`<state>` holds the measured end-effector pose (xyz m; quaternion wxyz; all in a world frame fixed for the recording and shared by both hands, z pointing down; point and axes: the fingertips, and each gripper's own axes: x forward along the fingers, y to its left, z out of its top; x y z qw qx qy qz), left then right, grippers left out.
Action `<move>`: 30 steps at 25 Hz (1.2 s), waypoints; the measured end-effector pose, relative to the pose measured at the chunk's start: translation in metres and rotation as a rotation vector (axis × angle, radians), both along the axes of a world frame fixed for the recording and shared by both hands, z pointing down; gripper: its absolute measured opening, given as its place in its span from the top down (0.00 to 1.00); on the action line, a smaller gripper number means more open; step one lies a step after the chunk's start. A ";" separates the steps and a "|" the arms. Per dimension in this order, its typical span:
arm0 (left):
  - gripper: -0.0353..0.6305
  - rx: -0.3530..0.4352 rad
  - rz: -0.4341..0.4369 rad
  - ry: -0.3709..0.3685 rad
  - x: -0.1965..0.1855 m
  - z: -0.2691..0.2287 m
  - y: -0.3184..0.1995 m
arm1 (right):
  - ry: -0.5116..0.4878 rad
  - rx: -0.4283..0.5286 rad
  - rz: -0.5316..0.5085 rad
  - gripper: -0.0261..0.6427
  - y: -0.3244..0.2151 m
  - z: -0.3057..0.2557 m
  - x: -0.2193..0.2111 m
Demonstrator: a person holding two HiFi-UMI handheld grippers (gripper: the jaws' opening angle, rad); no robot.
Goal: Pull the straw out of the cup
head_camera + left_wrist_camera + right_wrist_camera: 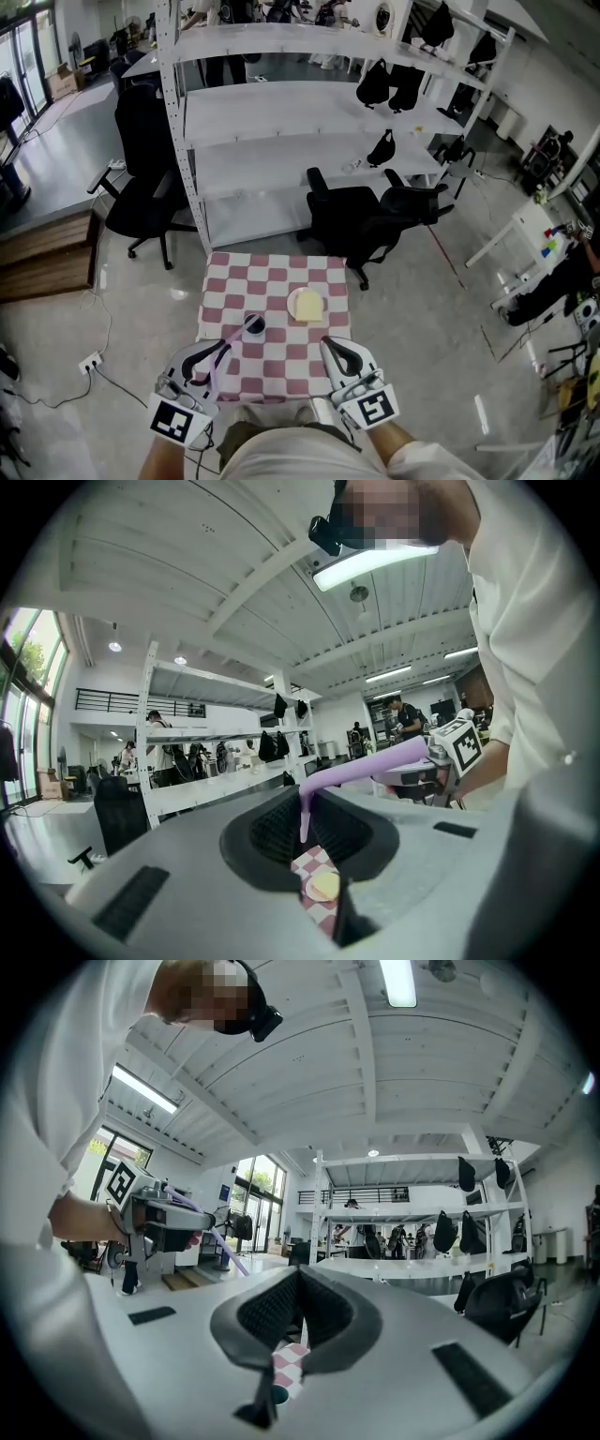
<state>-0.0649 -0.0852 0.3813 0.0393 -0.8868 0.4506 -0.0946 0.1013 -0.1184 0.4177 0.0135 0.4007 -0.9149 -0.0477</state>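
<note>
A purple bendy straw (375, 765) is clamped between the jaws of my left gripper (222, 349), which is shut on it. Its short bent end (304, 819) hangs down free between the jaws, and the long part runs back over the gripper body. The small dark cup (254, 325) stands on the checkered table (281, 370) just beyond the left fingertips; the straw (217, 371) lies above and beside it. My right gripper (334, 354) hovers over the table's near right edge, shut with nothing in it. In the right gripper view the cup (279, 1395) peeks out below the jaws.
A white plate (294, 298) with a yellow item (309, 305) sits mid-table, right of the cup. Behind the table stand black office chairs (361, 220) and white metal shelving (300, 112). A power strip with cable (91, 363) lies on the floor at left.
</note>
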 end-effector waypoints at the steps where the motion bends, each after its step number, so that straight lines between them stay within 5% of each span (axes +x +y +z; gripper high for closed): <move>1: 0.90 0.002 0.000 -0.001 0.000 -0.001 0.001 | 0.002 0.000 0.001 0.96 0.001 0.000 0.000; 30: 0.90 0.018 0.009 0.000 0.006 -0.007 0.013 | 0.008 0.032 0.007 0.96 0.012 -0.010 0.006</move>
